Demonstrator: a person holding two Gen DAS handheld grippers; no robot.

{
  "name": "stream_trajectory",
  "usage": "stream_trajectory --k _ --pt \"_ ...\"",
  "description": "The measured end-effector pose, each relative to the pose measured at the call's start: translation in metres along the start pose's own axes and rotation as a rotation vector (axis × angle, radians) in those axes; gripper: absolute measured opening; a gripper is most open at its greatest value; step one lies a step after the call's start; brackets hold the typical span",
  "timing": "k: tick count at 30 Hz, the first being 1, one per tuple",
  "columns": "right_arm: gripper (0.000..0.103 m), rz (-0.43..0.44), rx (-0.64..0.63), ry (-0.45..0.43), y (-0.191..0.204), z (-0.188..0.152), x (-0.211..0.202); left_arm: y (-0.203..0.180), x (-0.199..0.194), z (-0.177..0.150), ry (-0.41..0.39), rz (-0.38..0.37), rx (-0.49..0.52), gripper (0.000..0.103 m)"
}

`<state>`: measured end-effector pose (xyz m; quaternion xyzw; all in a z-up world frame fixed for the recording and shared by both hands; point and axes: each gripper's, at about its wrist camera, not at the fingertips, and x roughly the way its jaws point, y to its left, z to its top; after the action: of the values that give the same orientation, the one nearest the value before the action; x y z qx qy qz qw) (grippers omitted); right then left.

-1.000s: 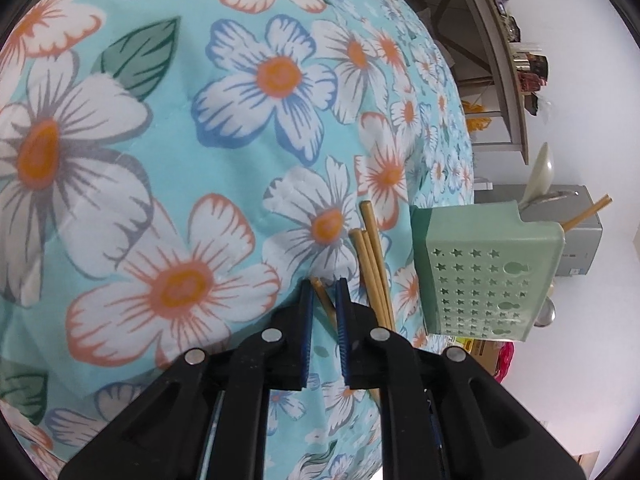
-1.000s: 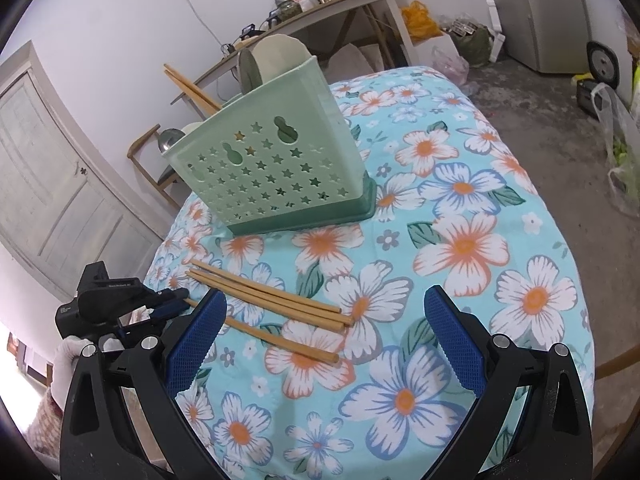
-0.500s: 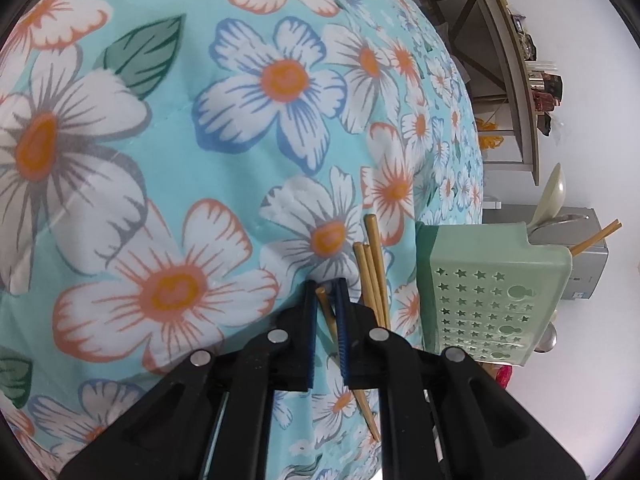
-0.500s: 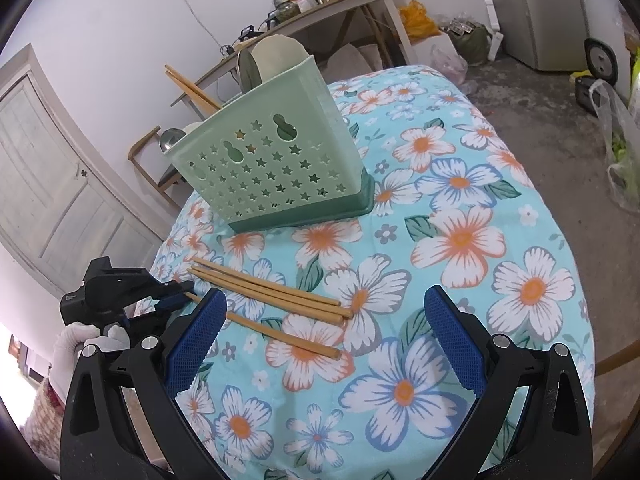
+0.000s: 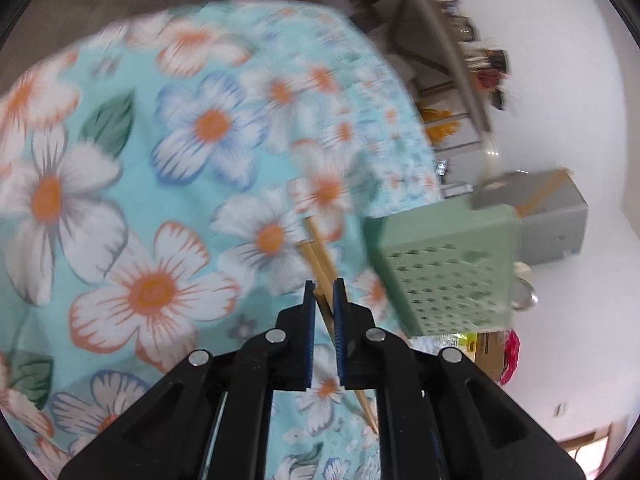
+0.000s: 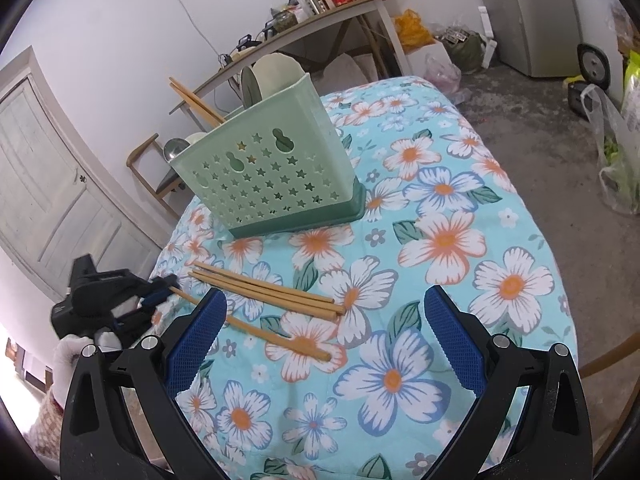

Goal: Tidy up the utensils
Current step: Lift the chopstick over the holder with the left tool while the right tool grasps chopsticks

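A pale green utensil holder [image 6: 272,176] with star holes stands on the floral tablecloth [image 6: 448,240]; chopsticks and a ladle stick out of it. Three wooden chopsticks lie in front of it: two together [image 6: 268,290] and one nearer [image 6: 256,328]. My left gripper [image 5: 323,292] is shut on the end of the nearer chopstick [image 5: 320,300]; it also shows in the right wrist view [image 6: 160,292] at the table's left edge. My right gripper [image 6: 324,332] is open and empty, above the cloth near the chopsticks. The holder shows blurred in the left wrist view [image 5: 448,268].
A cluttered wooden side table [image 6: 320,16] and a chair [image 6: 152,176] stand behind the table. A door [image 6: 44,184] is at left, a grey fridge [image 6: 536,12] and bags [image 6: 616,152] at right. The table edge drops off at the right.
My left gripper has lifted and tilted with the chopstick end held; its view is now blurred with motion. The right gripper has barely moved.
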<state>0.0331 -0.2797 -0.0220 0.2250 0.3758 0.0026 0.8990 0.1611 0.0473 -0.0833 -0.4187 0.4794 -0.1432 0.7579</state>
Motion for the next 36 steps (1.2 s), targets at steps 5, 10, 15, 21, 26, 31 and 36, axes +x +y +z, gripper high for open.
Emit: stream_trajectory --k 5,10,15,21,26,31,36 --pt "0.095 -0.014 -0.017 -0.035 0.0 0.004 -0.008 -0.035 -0.038 0.003 -0.093 -0.066 0.177 0.006" --pt "0.094 -0.019 -0.061 -0.092 0.002 0.01 -0.02 -0.064 -0.074 0.006 -0.193 -0.105 0.302 0.004" --pt "0.083 -0.005 -0.143 -0.103 0.016 0.02 -0.016 -0.08 -0.103 0.005 -0.286 -0.089 0.4 0.004" --pt "0.071 0.05 -0.293 -0.091 0.056 0.027 -0.001 -0.083 -0.127 0.005 -0.357 -0.025 0.477 0.004" --pt "0.058 0.092 -0.414 -0.033 0.091 0.025 0.029 -0.082 -0.143 0.005 -0.408 0.03 0.525 0.004" --pt "0.052 0.146 -0.563 0.028 0.136 0.025 0.07 -0.072 -0.151 0.008 -0.43 0.04 0.508 0.004" --pt "0.042 0.131 -0.785 0.092 0.177 0.013 0.118 -0.061 -0.156 0.011 -0.429 0.023 0.466 0.004"
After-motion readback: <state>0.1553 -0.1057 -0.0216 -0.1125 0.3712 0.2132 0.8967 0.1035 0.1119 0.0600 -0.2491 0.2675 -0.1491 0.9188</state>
